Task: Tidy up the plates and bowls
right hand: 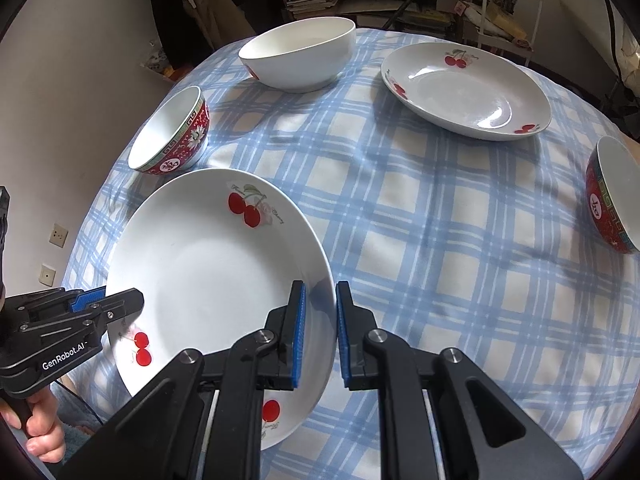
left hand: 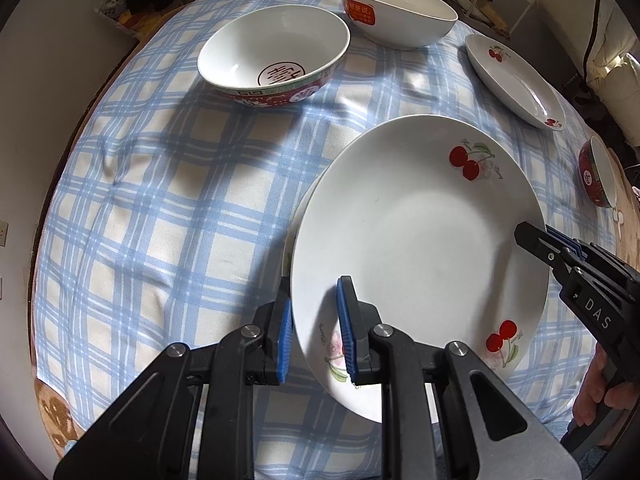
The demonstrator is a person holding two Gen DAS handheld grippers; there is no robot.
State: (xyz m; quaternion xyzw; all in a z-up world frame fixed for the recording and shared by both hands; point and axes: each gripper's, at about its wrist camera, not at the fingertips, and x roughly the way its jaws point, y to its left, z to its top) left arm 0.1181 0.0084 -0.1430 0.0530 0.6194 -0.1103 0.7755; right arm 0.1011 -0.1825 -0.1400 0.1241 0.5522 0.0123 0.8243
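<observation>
A white plate with red cherries (left hand: 420, 232) (right hand: 208, 272) hangs tilted just above the blue checked tablecloth (left hand: 160, 184), held at opposite rims. My left gripper (left hand: 314, 300) (right hand: 128, 300) is shut on its left rim, one blue pad above and one below. My right gripper (right hand: 321, 292) (left hand: 528, 236) is shut on the right rim in the same way. A sliver of another white rim (left hand: 297, 220) shows under the plate's left edge. A second cherry plate (left hand: 516, 80) (right hand: 464, 88) lies at the far right.
A wide red-patterned bowl (left hand: 272, 52) (right hand: 172, 132) sits beyond the held plate. A plain white bowl with an orange label (left hand: 400, 12) (right hand: 300, 52) stands at the far edge. A small red bowl (left hand: 596, 172) (right hand: 616, 196) is at the right edge. Shelves and clutter stand behind the table.
</observation>
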